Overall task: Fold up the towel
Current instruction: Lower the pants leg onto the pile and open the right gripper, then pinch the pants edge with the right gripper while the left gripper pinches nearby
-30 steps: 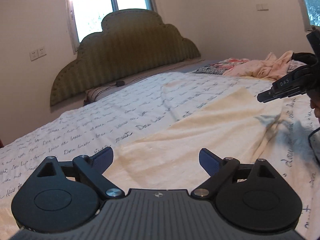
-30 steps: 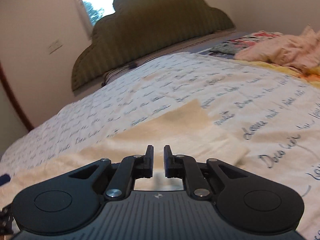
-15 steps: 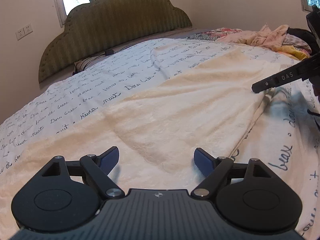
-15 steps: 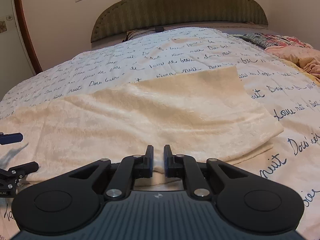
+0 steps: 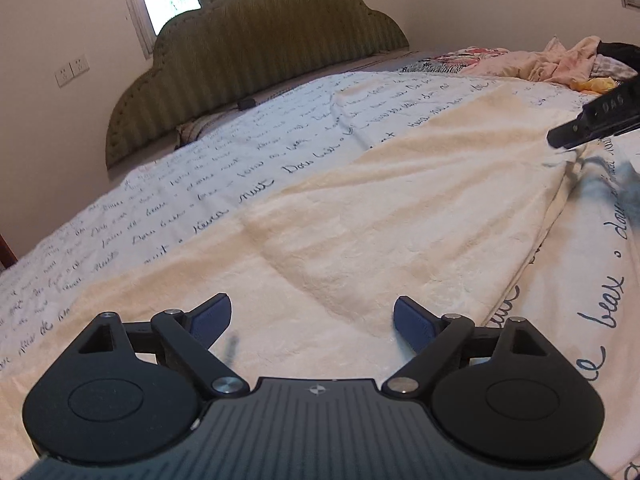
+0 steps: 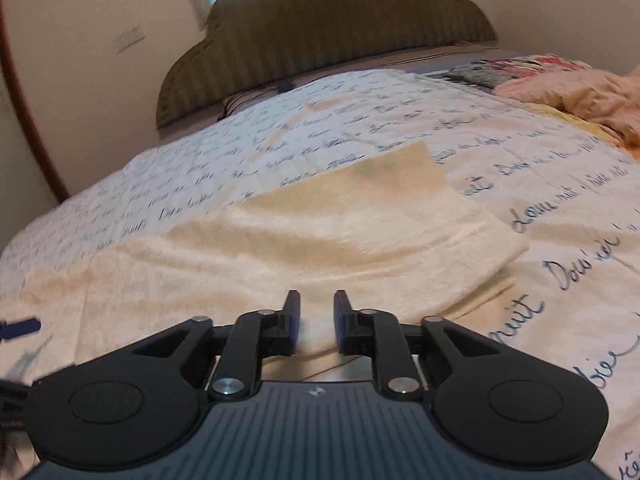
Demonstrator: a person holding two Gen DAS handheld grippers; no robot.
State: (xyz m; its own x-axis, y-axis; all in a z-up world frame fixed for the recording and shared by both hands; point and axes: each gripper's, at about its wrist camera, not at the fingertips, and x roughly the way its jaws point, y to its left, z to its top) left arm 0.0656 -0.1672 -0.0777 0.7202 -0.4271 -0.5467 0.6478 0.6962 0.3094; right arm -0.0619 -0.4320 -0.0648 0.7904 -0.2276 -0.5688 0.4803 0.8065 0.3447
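Left wrist view: left hand-held gripper hovers low over the cream towel, jaws spread wide, blue pads clear of the cloth and nothing held. Towel lies flat on the bed, on a sheet printed with script, and looks to be already doubled once, since a 2nd layer edge shows along its right side. Tip of the right hand-held gripper enters at far right, at or just above the towel's right edge; whether it touches is unclear. Green headboard and a heap of pink bedding sit well beyond the work area. Right wrist view: right hand-held gripper has its jaws nearly together with a narrow gap between the pads; a low ridge of towel rises into that gap, but frame is motion-blurred and I cannot tell if cloth is pinched. Far corner of the towel is well ahead; the layers are offset at the right edge. Judgement on the step in hand: take the near edge at 2 points. Left side should drop until the lower pad slides under both layers, then close. Confirm the right side holds both layers before any lift. Raise both together, level, and carry across with light tension so the fold lands square. Risk: catching only the top layer, or the sheet with it.
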